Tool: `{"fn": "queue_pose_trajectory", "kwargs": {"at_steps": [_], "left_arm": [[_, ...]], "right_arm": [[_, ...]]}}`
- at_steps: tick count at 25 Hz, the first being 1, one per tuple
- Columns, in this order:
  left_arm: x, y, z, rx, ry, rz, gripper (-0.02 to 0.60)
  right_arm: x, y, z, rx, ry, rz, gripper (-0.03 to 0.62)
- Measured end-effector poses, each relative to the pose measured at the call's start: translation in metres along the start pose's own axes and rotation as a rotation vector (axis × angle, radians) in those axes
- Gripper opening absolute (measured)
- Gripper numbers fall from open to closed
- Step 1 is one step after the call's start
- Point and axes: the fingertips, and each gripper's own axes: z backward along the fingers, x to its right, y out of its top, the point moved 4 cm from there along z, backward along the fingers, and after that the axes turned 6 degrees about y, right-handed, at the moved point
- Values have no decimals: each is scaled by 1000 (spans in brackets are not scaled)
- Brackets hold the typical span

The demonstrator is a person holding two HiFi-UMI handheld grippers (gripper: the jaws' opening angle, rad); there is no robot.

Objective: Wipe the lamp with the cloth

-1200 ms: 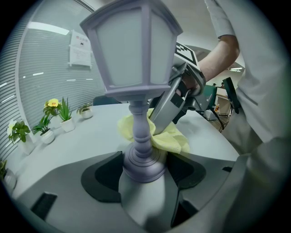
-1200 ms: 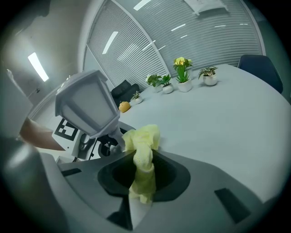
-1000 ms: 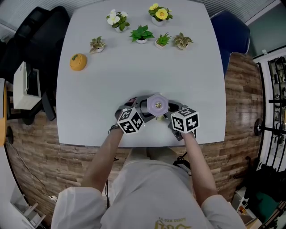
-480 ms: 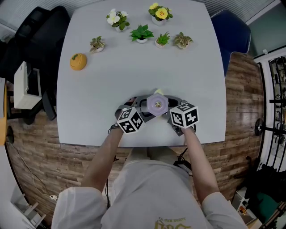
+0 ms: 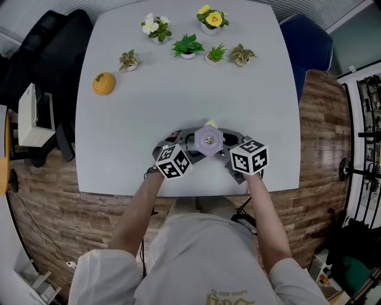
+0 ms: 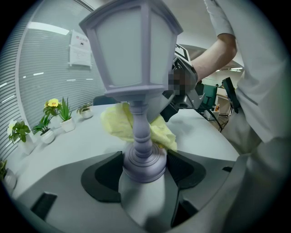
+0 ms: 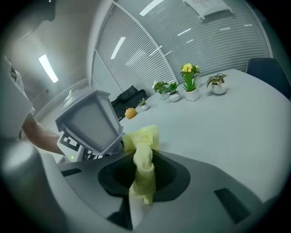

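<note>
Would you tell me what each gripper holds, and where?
The left gripper clamps the lamp at its round base; the right gripper pinches the yellow cloth near one bunched end.

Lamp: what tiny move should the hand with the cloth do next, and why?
Probably rub the cloth up across the lamp shade. The left gripper clamps the lamp's base, so it stands steady, and the right gripper pinches the cloth right beside the shade's lower edge.

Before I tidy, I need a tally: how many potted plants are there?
6, near the far edge: white-flowered plant, yellow-flowered plant, leafy plant, spiky plant, left variegated plant, right variegated plant.
</note>
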Motion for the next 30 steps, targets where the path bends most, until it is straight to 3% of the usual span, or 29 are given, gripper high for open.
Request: {"fn": "queue_pose_trajectory", "kwargs": {"at_steps": [9,21,30], "left_arm": [[1,0,0,0,1,0,318],[0,0,0,0,0,0,318],[0,0,0,0,0,0,318]], "right_arm": [[-8,3,11,71,53,-45,77],[-3,23,37,284,127,-213,77],[-10,31,47,349,192,-239,77]]}}
